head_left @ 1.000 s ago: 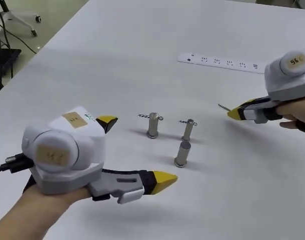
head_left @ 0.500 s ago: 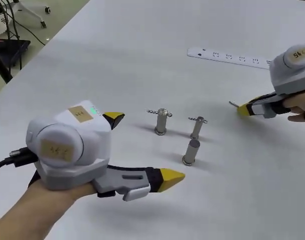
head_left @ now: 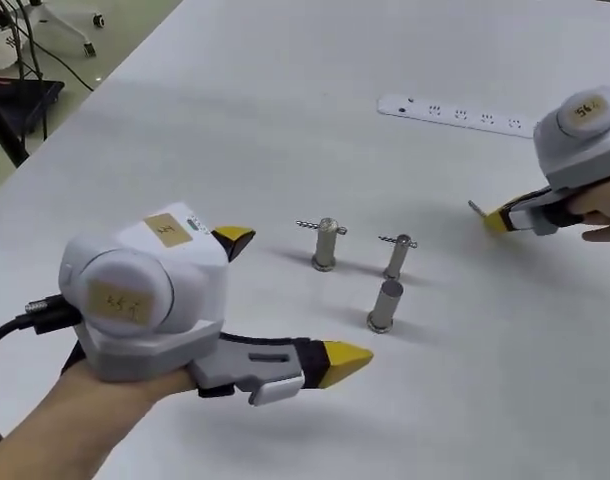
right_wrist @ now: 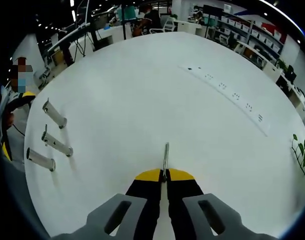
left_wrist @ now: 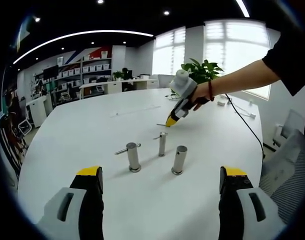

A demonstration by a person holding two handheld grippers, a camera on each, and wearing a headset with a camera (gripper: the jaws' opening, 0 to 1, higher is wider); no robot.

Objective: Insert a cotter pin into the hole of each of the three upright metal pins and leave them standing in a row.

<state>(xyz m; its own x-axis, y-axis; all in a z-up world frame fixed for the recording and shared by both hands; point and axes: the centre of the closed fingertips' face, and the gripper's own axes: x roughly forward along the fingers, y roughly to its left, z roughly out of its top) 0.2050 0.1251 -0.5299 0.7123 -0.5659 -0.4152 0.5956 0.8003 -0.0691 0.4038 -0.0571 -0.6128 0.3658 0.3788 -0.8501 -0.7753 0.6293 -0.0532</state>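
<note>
Cotter pin (right_wrist: 165, 157) clamped by one end in the closed right tongs (right_wrist: 163, 175), its straight leg poking forward past the yellow tips, well off to the right of three upright metal pins on the white worktop (head_left: 235, 120). Left fitted pin (head_left: 325, 245) and right fitted pin (head_left: 397, 257) side by side, each already crossed near the top by a wire of its own. Bare pin (head_left: 385, 305) just in front of them, nearer the person and out of line. Left tongs (head_left: 290, 298) wide open and empty, low on the near left, aimed at the group. Power strip (head_left: 455, 115) further back, clear of the work.

Judged stage: last of three insertions, approach not yet made. Hole in the bare pin too small to make out, so best found before committing.

- Steady the bare pin low on its body with the left tongs.
- Bring the wire in level, square to the hole.
- Push gently, since a sideways shove could topple a slim pin.
- Afterwards, slide it into line with its neighbours.
</note>
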